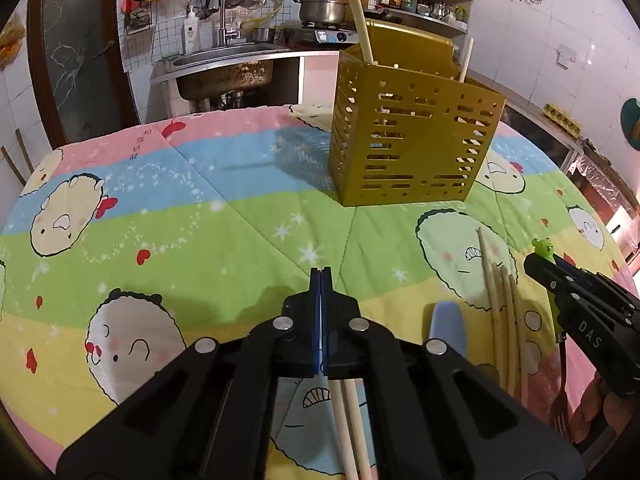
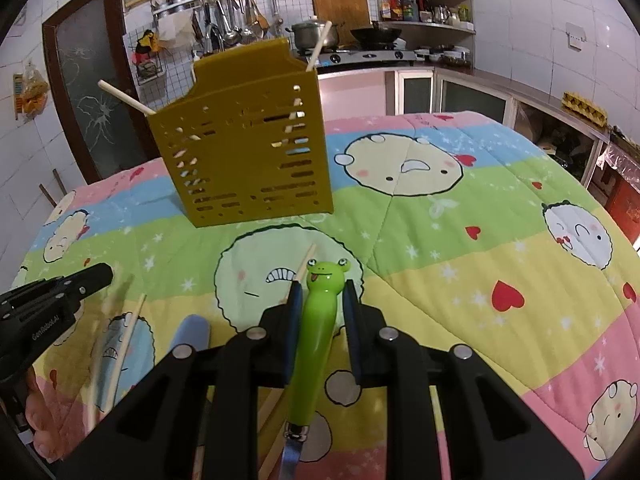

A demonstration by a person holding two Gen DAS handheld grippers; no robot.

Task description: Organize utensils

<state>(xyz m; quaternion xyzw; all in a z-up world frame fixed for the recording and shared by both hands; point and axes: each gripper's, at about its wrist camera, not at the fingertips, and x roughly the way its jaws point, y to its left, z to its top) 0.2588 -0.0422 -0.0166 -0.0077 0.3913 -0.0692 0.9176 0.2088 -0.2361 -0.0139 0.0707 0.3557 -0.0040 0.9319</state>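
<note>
My left gripper (image 1: 321, 276) is shut; two pale wooden chopsticks (image 1: 347, 424) come out from under its pads and hang down. In the right wrist view it (image 2: 102, 274) is at the left, with the chopsticks (image 2: 122, 346) dangling below it, one blurred. My right gripper (image 2: 320, 292) is shut on the green frog-handled fork (image 2: 316, 336), frog head forward. In the left wrist view it (image 1: 538, 266) sits far right, fork tines (image 1: 560, 414) hanging below. The mustard slotted utensil holder (image 1: 412, 136) (image 2: 248, 148) stands upright beyond both, with chopsticks (image 1: 360, 20) in it.
Several loose chopsticks (image 1: 502, 312) and a blue utensil handle (image 1: 448, 324) (image 2: 192, 332) lie on the cartoon quilt (image 1: 180, 220) that covers the table. A person's hand (image 2: 40, 412) holds the left gripper. Sink (image 1: 224, 68), stove and shelves stand behind the table's far edge.
</note>
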